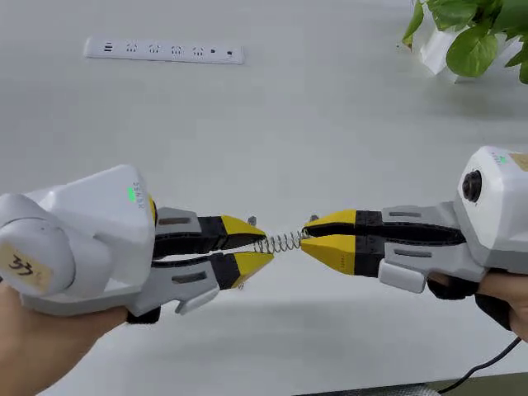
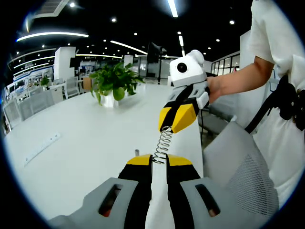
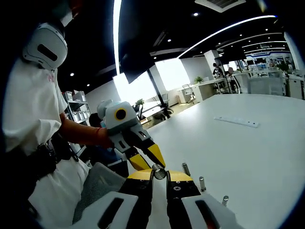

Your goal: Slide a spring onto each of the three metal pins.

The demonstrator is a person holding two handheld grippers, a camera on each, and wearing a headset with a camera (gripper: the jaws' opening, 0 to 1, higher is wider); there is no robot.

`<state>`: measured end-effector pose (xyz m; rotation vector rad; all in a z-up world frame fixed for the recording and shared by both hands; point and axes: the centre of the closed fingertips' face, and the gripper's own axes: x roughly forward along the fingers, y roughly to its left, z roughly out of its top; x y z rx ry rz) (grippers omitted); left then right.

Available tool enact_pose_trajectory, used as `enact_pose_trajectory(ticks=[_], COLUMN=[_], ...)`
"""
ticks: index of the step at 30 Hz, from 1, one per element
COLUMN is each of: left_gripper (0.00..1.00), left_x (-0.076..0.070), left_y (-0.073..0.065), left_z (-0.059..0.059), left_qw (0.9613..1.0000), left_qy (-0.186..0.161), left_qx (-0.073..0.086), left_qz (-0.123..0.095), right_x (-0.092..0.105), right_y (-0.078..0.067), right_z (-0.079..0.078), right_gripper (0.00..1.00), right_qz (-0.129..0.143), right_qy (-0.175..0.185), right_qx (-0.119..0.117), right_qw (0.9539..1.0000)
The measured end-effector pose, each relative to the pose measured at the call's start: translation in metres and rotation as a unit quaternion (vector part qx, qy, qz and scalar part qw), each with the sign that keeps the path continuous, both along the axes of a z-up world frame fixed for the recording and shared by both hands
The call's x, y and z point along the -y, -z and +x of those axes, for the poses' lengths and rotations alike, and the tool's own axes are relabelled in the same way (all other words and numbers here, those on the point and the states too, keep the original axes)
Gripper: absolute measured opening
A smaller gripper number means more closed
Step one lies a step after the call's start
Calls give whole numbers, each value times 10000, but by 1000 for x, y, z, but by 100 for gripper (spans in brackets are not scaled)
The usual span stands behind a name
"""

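Observation:
A small steel spring [image 1: 280, 242] hangs stretched in the air between the two grippers. My left gripper [image 1: 257, 245] holds its left end between yellow tips. My right gripper [image 1: 304, 238] pinches the other end. In the left gripper view the spring [image 2: 163, 143] rises from my own jaws to the right gripper [image 2: 167, 129]. In the right gripper view the spring's end [image 3: 158, 171] shows as a ring between my tips, with the left gripper [image 3: 155, 164] beyond. Three upright metal pins [image 3: 202, 182] stand on the table just right of those jaws. One pin top [image 1: 252, 220] peeks over the left jaws.
A white power strip [image 1: 163, 50] lies at the far left of the white table [image 1: 330, 124]. A potted plant [image 1: 470, 33] stands at the far right corner. A cable [image 1: 487, 367] trails from the right gripper. A grey chair [image 2: 248, 171] stands by the table's edge.

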<state>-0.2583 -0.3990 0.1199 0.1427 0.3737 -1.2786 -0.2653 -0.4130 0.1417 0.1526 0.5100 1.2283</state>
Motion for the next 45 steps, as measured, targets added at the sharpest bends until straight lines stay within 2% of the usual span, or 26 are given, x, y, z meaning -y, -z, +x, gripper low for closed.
enact_pose_trajectory(ticks=[12, 23, 35, 45], left_gripper=[7, 7, 7, 7], left_x=[2, 3, 4, 6], left_y=[2, 2, 3, 1], left_z=[-1, -3, -8, -8], left_qw=[10000, 9998, 9993, 9991], left_qy=[55, 158, 257, 303], left_qx=[1, 103, 187, 227], left_qz=[11, 81, 199, 212], right_x=[-6, -10, -15, -18], right_y=[-7, -10, -13, -16], right_z=[-1, -2, -4, -3], right_gripper=[6, 6, 6, 6], right_qz=[-186, -481, -880, -1071], right_qy=[-219, -398, -665, -814], right_qx=[173, 359, 625, 807], right_qw=[9994, 9974, 9919, 9876])
